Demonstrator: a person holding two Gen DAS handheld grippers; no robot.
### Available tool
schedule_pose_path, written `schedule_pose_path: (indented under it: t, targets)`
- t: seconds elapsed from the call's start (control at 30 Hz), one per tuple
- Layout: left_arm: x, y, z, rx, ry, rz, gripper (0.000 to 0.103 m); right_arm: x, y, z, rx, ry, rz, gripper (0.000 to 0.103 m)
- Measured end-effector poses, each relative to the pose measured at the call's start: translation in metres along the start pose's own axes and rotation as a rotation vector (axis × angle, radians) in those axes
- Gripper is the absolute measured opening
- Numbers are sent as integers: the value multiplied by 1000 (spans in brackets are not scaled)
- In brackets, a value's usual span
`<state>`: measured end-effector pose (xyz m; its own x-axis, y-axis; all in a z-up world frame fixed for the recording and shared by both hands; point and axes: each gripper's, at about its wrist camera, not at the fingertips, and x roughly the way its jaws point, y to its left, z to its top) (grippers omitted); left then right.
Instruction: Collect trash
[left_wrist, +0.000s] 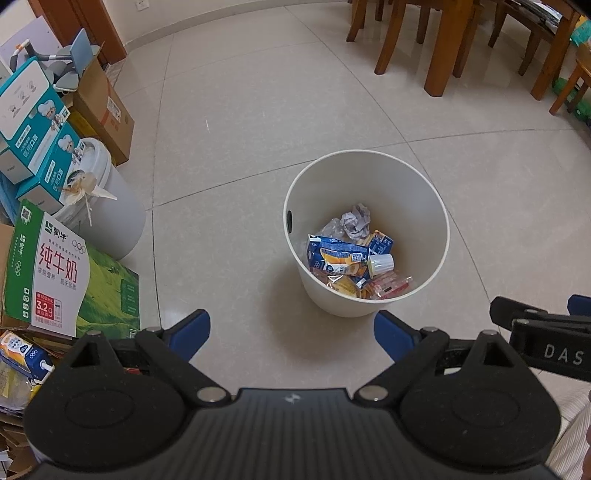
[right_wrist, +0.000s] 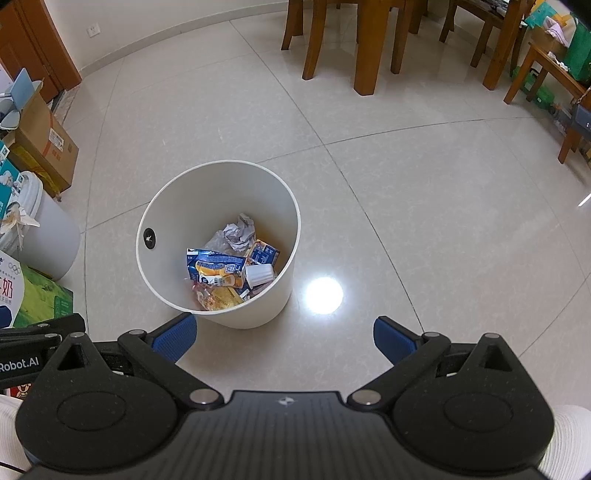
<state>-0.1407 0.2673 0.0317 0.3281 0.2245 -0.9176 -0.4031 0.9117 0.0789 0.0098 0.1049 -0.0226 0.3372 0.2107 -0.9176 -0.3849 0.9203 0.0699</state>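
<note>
A white round bin (left_wrist: 406, 177) (right_wrist: 173, 206) stands on the tiled floor. Inside it lie a crumpled paper ball (left_wrist: 355, 221) (right_wrist: 241, 230), blue and yellow cartons (left_wrist: 338, 258) (right_wrist: 216, 269), a small white cup (left_wrist: 381, 264) (right_wrist: 259, 275) and snack wrappers (left_wrist: 388, 286). My left gripper (left_wrist: 291, 338) hangs open and empty just short of the bin. My right gripper (right_wrist: 285, 338) is also open and empty, with the bin ahead to its left. Each gripper's black body shows at the edge of the other's view.
Along the left wall are a green milk carton box (left_wrist: 55, 273), a white lidded bucket (left_wrist: 107, 206), teal boxes (left_wrist: 33, 122) and brown cardboard boxes (left_wrist: 103, 107) (right_wrist: 44, 140). Wooden chair and table legs (left_wrist: 439, 48) (right_wrist: 365, 48) stand at the back right.
</note>
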Motion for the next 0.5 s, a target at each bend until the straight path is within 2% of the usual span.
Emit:
schedule_pose_path:
  t: [0.5]
  targets:
    - [0, -3, 1, 8, 4, -4, 95, 0, 0, 0, 6, 3, 4, 103]
